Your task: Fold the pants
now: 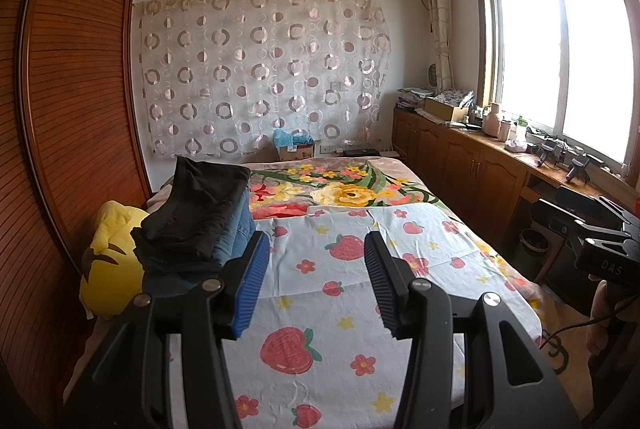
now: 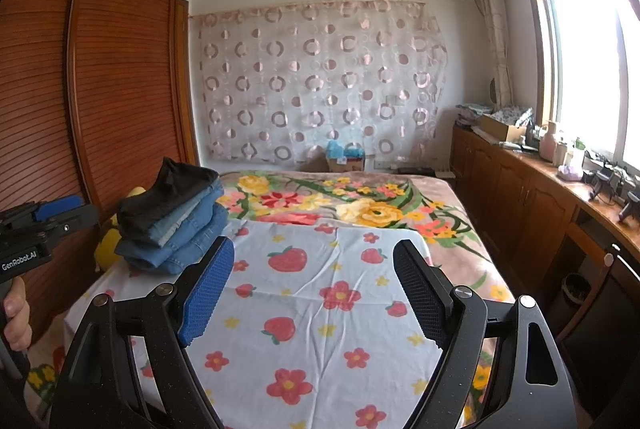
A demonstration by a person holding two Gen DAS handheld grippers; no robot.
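A stack of folded pants (image 1: 200,221) lies at the left side of the bed, black pair on top of blue jeans; it also shows in the right wrist view (image 2: 172,221). My left gripper (image 1: 316,249) is open and empty, held above the strawberry-print sheet (image 1: 320,301), just right of the stack. My right gripper (image 2: 316,261) is open and empty above the same sheet (image 2: 320,309). The right gripper's body shows at the right edge of the left wrist view (image 1: 600,241); the left one's shows at the left edge of the right wrist view (image 2: 36,229).
A yellow plush toy (image 1: 108,261) lies left of the stack by the wooden wardrobe (image 1: 76,101). A floral blanket (image 1: 340,189) covers the far bed. A wooden cabinet (image 1: 480,157) with clutter runs under the window at right. A bin (image 2: 576,289) stands beside the bed.
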